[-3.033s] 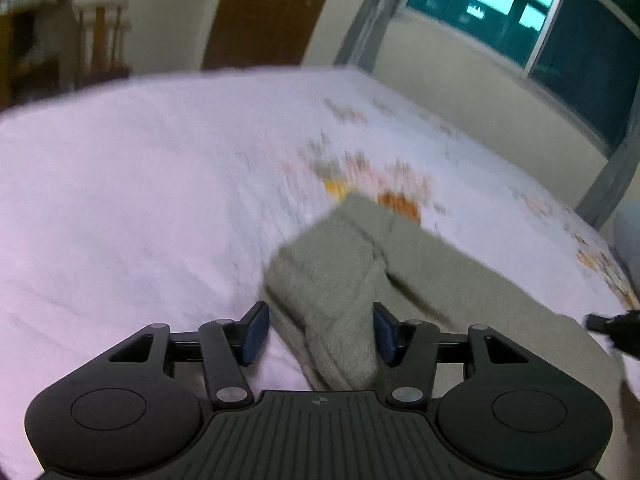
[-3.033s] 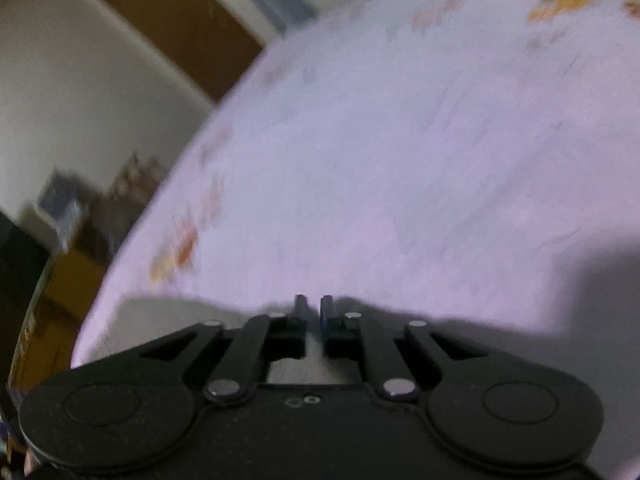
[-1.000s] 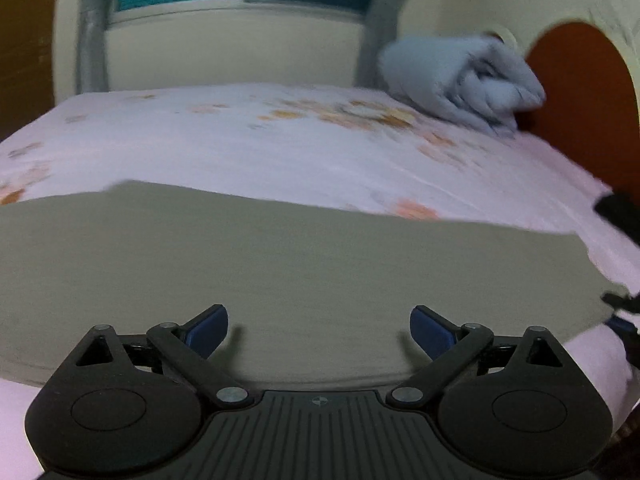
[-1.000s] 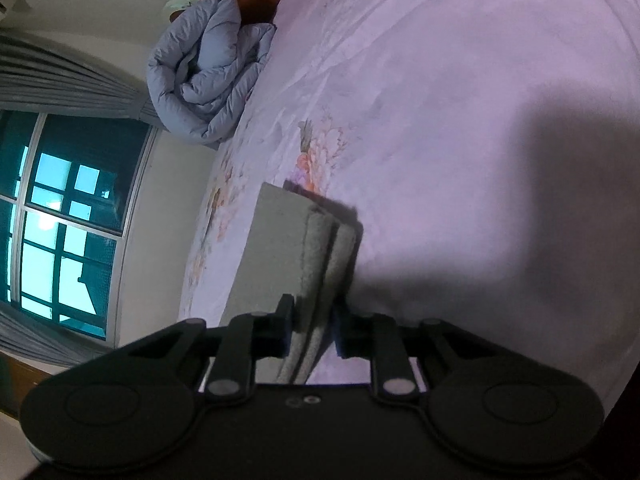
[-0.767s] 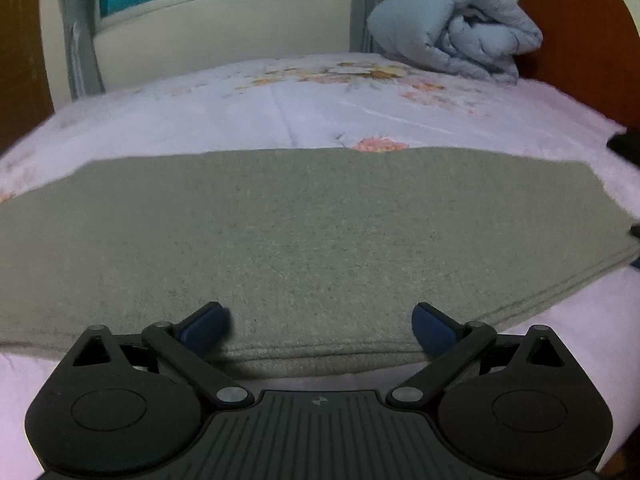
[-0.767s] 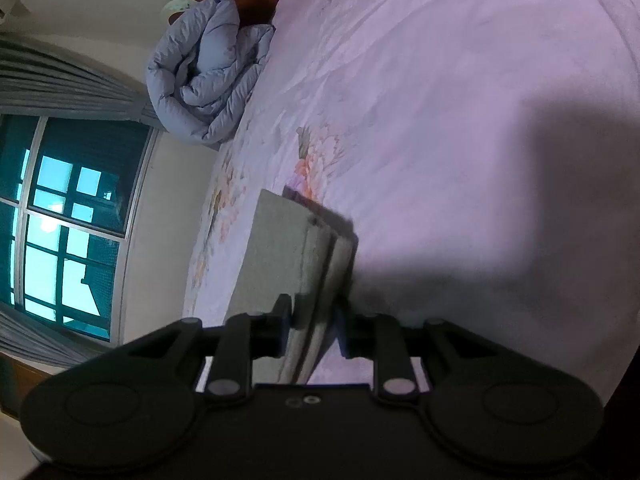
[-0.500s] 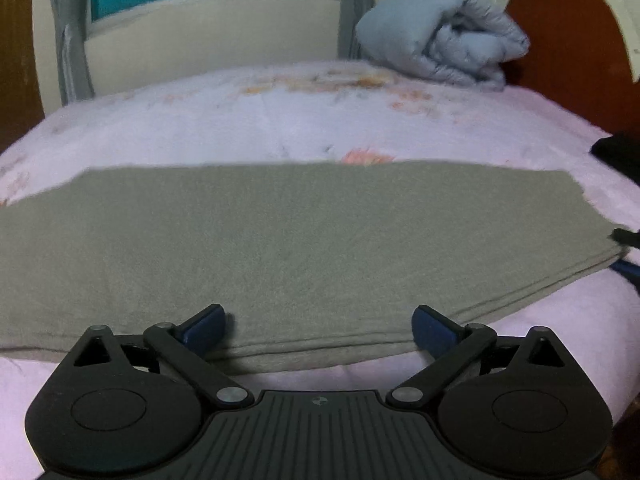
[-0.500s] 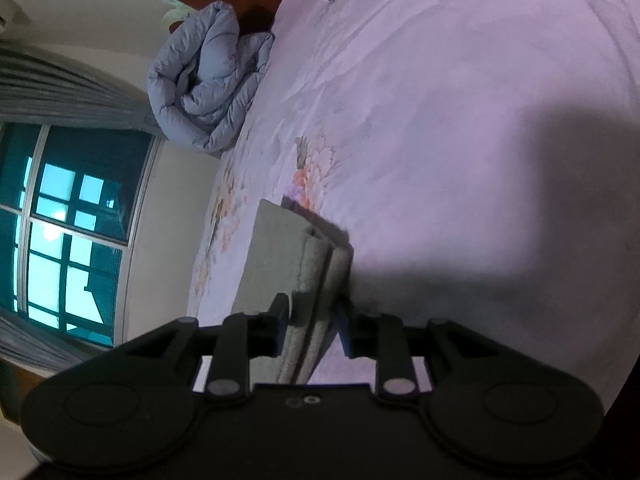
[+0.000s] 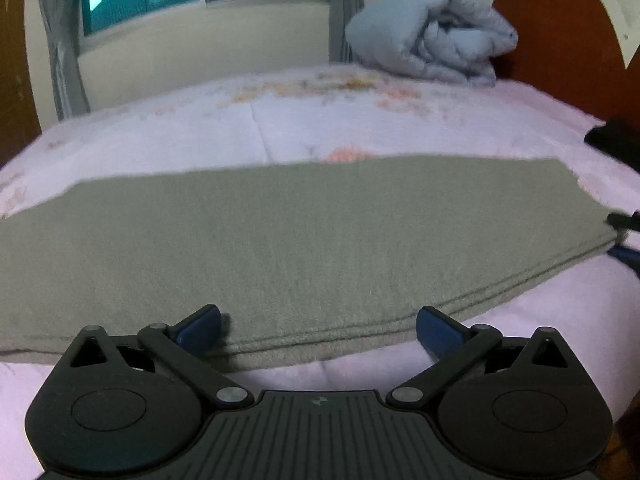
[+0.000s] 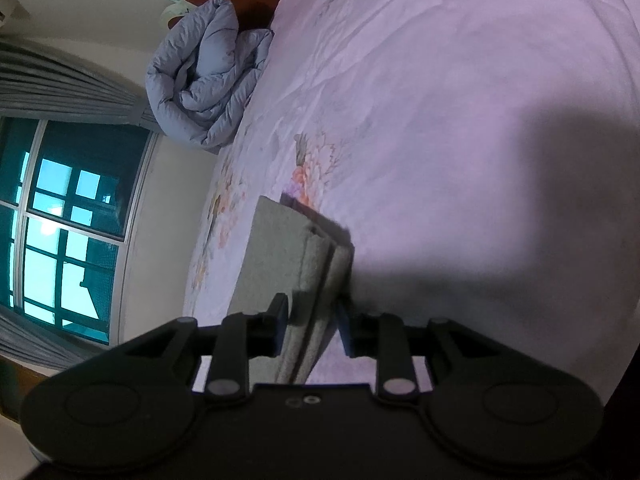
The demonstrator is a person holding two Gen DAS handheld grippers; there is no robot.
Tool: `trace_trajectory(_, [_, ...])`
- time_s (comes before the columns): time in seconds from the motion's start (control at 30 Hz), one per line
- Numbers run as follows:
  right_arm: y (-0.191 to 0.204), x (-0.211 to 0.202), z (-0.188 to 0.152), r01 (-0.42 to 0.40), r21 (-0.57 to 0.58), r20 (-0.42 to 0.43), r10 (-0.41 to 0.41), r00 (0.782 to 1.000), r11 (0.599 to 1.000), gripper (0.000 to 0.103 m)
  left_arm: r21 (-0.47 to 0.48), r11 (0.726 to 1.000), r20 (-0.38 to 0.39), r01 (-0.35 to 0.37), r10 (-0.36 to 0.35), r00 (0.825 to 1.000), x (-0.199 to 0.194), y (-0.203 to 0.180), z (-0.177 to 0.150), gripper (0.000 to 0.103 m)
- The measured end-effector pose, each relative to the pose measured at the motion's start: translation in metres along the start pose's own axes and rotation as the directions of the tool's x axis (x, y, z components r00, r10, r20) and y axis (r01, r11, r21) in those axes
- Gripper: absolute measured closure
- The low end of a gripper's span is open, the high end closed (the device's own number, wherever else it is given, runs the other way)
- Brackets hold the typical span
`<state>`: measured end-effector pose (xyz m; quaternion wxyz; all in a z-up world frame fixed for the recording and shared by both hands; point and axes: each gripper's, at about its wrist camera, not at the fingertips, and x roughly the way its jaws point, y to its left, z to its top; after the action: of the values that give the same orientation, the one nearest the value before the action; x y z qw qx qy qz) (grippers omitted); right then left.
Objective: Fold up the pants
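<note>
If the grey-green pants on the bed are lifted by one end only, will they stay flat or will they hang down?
They will probably sag: the pants are soft knit cloth lying limp in stacked layers on the bed. The layers could slide apart, since their edges already sit slightly stepped between the fingers of the right gripper. They look light, but the left gripper is open, so that side is unsupported.

The pants lie flat across the bed along its near edge. A rolled duvet sits at the far corner, against the headboard.
</note>
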<state>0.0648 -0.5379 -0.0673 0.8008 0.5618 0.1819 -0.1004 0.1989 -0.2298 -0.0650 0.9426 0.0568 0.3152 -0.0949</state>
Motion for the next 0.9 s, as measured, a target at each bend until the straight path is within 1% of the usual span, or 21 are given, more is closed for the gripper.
trace_trajectory(0.03, [0.0, 0.0, 0.0, -0.002, 0.002, -0.001, 0.002, 1.0, 1.0, 0.084, -0.004, 1.0, 0.01, 0.001, -0.001, 1.0, -0.001, 0.0, 0.0, 0.0])
trace_trajectory(0.17, [-0.002, 0.001, 0.0, -0.005, 0.022, 0.001, 0.005, 1.0, 1.0, 0.085, 0.005, 1.0, -0.021, 0.001, -0.001, 1.0, 0.008, -0.004, -0.009, 0.0])
trace_trajectory(0.3, [0.0, 0.005, 0.001, 0.0, 0.034, 0.002, 0.0, 1.0, 0.999, 0.084, -0.006, 1.0, -0.015, 0.001, -0.001, 1.0, 0.008, -0.005, -0.007, 0.0])
trace_trajectory(0.4, [0.0, 0.005, 0.001, 0.0, 0.037, 0.004, 0.0, 1.0, 0.999, 0.083, -0.085, 0.996, 0.048, 0.001, 0.003, 0.999, -0.006, 0.005, -0.003, 0.0])
trace_trajectory(0.47, [0.0, 0.004, 0.001, 0.0, 0.03, 0.003, 0.0, 1.0, 1.0, 0.083, -0.098, 0.995, 0.075, -0.011, 0.019, 0.997, -0.012, 0.01, 0.0, 0.0])
trace_trajectory(0.57, [0.0, 0.003, 0.001, -0.003, 0.028, 0.0, 0.003, 1.0, 1.0, 0.082, -0.103, 0.994, 0.087, -0.037, 0.046, 0.995, -0.007, 0.017, 0.007, 0.0])
trace_trajectory(0.6, [0.0, 0.003, 0.0, -0.001, 0.026, 0.0, 0.001, 1.0, 1.0, 0.082, -0.118, 0.992, 0.071, -0.052, 0.06, 0.996, -0.001, 0.021, 0.008, 0.0])
trace_trajectory(0.63, [0.0, 0.003, 0.0, 0.0, 0.028, 0.001, 0.0, 1.0, 1.0, 0.082, -0.135, 0.989, 0.02, -0.061, 0.065, 0.998, 0.009, 0.026, 0.008, 0.0])
trace_trajectory(0.67, [0.001, 0.004, 0.001, 0.001, 0.03, 0.001, -0.001, 1.0, 1.0, 0.082, -0.164, 0.985, -0.068, -0.045, 0.034, 0.997, 0.023, 0.029, 0.006, 0.0])
trace_trajectory(0.7, [0.001, 0.004, 0.001, 0.006, 0.03, 0.002, -0.006, 1.0, 1.0, 0.082, -0.15, 0.988, -0.075, -0.041, 0.03, 0.997, 0.027, 0.029, 0.003, 0.0])
trace_trajectory(0.73, [0.002, 0.004, 0.001, 0.008, 0.03, 0.004, -0.009, 1.0, 1.0, 0.082, -0.116, 0.992, -0.06, -0.041, 0.034, 0.998, 0.027, 0.027, 0.001, 0.0])
trace_trajectory(0.9, [0.006, 0.009, 0.003, 0.026, 0.025, 0.008, -0.026, 1.0, 0.999, 0.083, -0.117, 0.992, -0.044, -0.042, 0.037, 0.998, 0.025, 0.026, -0.003, 0.0])
